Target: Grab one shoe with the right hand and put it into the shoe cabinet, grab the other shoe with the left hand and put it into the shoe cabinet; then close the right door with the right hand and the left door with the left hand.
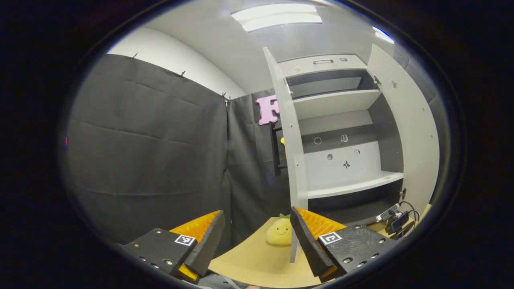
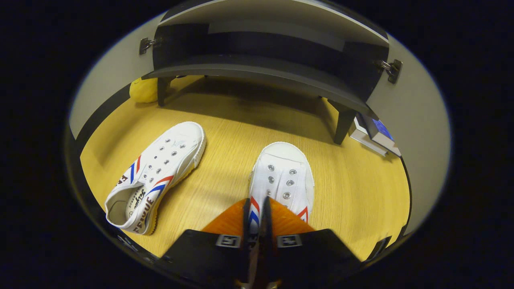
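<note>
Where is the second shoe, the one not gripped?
In the right gripper view, the free shoe lies on the wooden floor, left of the gripped shoe, before the shoe cabinet.

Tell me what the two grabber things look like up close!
Each gripper has two wedge-shaped fingers on blocky black bodies. The left gripper shows silver screws on its black blocks and a small square black-and-white marker on each side. The right gripper carries the same kind of square markers on its black body. The fingers have ribbed outer faces.
</note>
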`<state>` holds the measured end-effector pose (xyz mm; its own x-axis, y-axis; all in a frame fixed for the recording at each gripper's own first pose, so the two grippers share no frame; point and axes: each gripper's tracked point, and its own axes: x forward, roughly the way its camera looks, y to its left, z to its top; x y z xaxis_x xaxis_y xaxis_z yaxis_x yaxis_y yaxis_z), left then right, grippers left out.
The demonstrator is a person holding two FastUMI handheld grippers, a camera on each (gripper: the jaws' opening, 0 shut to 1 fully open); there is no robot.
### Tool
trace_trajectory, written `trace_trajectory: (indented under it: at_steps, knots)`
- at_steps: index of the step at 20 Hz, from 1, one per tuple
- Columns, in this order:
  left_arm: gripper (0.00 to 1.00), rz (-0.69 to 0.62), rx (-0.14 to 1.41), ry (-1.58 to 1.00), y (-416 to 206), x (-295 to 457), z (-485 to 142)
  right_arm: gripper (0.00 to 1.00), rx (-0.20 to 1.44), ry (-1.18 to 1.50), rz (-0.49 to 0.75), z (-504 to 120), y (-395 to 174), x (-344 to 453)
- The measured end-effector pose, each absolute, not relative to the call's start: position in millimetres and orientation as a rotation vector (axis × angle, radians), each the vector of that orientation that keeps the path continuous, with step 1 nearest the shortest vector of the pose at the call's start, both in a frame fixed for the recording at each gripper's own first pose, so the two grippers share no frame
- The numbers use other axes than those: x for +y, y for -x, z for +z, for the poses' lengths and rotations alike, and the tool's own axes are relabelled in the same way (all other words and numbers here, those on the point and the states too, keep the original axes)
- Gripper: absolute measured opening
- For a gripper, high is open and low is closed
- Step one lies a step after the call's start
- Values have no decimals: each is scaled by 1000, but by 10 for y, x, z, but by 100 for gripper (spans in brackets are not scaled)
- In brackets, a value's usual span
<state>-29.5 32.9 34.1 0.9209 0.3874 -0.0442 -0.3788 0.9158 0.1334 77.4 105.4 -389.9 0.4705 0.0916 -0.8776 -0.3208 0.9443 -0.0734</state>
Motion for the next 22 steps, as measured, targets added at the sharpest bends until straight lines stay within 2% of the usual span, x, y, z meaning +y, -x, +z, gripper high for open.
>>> trace_trajectory:
  at_steps: [2, 12, 13, 14, 22]
  knots:
    - [95, 391, 63, -126, 297, 312, 354, 3, 1058, 208, 253, -3893, -779, 1050]
    - [96, 373, 58, -121, 142, 203, 378, 2, 979, 57, 276, -3485, -783, 996]
    - [96, 365, 54, -122, 102, 161, 383, 6, 967, 48, 274, -3435, -790, 1004]
    - [96, 358, 51, -124, 55, 125, 387, 0, 952, 38, 271, -3346, -802, 999]
    - [96, 313, 34, -103, -93, -93, 385, 2, 810, -28, 268, -2505, -1058, 1000]
